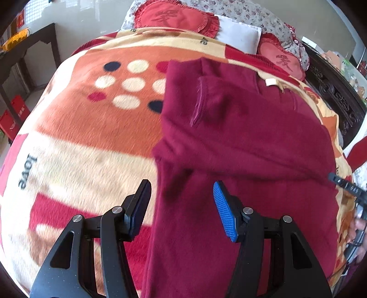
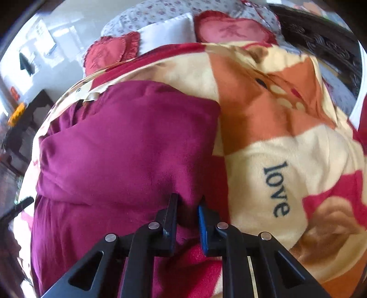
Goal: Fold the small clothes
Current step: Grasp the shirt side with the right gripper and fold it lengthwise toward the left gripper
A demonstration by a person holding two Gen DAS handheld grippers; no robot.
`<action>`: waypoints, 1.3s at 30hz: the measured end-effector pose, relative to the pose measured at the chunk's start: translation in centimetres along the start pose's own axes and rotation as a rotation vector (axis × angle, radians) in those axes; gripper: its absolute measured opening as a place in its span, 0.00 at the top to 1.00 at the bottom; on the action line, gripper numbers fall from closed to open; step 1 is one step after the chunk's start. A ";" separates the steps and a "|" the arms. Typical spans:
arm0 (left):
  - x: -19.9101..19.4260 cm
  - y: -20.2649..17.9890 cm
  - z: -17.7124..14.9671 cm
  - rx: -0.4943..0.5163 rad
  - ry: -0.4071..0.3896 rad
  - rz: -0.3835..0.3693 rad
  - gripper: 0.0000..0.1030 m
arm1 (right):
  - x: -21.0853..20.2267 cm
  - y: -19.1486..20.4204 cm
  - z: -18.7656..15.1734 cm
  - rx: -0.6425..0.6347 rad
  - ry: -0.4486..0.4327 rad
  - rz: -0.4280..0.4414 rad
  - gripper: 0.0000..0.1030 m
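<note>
Left of the maroon garment (image 1: 240,142) the blanket (image 1: 87,137) lies bare; cushions (image 1: 174,18) crowd the bed's far end, and a dark carved rail (image 1: 332,91), perhaps the footboard, borders the right.

Your right gripper (image 2: 188,204) has its jaws pinched onto the near right edge of the maroon garment (image 2: 128,142), which lies partly folded on the patterned blanket (image 2: 286,142); the word "love" (image 2: 276,189) sits just right of the fingers

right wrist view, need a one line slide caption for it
Right gripper pinches the edge of a maroon garment lying on a patterned blanket printed with "love".
</note>
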State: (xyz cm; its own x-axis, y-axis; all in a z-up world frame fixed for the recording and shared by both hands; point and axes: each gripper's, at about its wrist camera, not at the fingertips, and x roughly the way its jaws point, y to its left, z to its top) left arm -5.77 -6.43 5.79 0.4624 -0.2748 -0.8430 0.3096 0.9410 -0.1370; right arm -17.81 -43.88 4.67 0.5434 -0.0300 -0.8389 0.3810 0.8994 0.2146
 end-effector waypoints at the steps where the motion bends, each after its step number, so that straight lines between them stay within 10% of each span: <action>1: -0.3 0.2 -0.4 -0.004 0.003 0.005 0.45 | -0.5 0.0 0.0 0.006 -0.002 0.004 0.86; 10: -3.1 0.4 -2.5 0.009 -0.024 0.006 0.45 | -6.9 -0.6 -2.8 0.066 0.013 0.097 0.56; 39: -8.7 3.8 -16.9 0.001 0.233 -0.068 0.38 | -10.8 2.9 -21.5 -0.121 0.297 0.366 0.52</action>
State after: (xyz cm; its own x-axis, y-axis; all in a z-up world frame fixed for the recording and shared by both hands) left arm -22.68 2.88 3.79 0.2358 -0.2845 -0.9292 0.3343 0.9216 -0.1973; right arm -38.66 -31.55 3.56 0.3818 0.4079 -0.8294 0.1052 0.8723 0.4774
